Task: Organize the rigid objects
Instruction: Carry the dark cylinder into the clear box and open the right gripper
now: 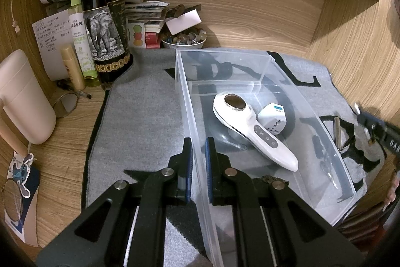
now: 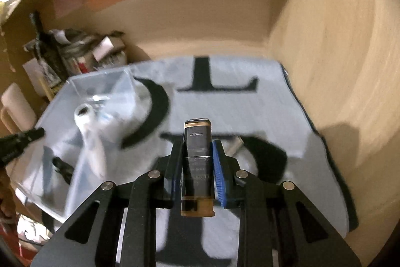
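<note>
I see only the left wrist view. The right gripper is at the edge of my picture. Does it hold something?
Observer: Yes. The right gripper is shut on a dark tube with a gold end.
Operator: Is the tube over the bin already?
Observer: No. It is over the grey mat, to the right of the bin.

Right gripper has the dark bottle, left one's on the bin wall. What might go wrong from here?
1. The left gripper pinches only the thin wall of the clear bin; it may flex or slip.
2. The white handheld device and white adapter fill the bin's middle, so the dark bottle could strike them.
</note>
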`<state>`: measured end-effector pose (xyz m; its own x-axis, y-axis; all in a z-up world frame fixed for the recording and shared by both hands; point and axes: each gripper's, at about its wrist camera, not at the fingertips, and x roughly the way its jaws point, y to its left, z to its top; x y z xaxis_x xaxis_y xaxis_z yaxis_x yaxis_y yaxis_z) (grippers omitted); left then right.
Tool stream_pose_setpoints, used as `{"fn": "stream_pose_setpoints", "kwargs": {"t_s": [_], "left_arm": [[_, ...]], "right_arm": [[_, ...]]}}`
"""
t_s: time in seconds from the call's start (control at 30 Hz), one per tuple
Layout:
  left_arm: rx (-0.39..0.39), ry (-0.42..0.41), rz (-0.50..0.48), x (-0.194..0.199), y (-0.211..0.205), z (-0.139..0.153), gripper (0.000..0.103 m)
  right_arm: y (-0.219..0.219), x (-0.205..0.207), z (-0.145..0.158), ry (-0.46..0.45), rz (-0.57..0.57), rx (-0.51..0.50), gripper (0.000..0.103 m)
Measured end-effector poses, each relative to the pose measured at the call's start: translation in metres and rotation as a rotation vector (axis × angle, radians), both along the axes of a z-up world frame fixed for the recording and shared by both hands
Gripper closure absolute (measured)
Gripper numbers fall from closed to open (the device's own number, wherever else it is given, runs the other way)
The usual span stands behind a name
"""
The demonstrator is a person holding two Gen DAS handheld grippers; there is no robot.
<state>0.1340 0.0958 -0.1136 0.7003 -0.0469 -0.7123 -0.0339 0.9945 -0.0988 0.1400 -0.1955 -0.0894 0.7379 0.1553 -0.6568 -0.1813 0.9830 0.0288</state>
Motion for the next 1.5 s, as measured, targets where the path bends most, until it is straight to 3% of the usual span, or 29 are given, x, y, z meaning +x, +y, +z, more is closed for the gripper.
{"fn": "stream_pose_setpoints", "kwargs": {"t_s": [0.33, 0.63, 1.07, 1.5], "left_arm": [[0.001, -0.001, 0.000, 0.000, 0.000, 0.000, 0.094], [-0.001, -0.001, -0.001, -0.001, 0.000, 0.000, 0.094], [-0.010, -0.005, -0.001, -0.001, -0.001, 0.000, 0.094], [-0.017, -0.008, -0.002, -0.002, 0.000, 0.000, 0.094]], "right_arm": [[0.063, 0.016, 0.035, -0.110, 0.186, -0.002, 0.082], [0.107, 0.018, 0.035, -0.112, 0.324, -0.033, 0.082], [0.164, 0.020, 0.008, -0.009, 0.490, -0.111, 0.082], [0.178, 0.024, -0.011, 0.069, 0.515, -0.153, 0.082]]}}
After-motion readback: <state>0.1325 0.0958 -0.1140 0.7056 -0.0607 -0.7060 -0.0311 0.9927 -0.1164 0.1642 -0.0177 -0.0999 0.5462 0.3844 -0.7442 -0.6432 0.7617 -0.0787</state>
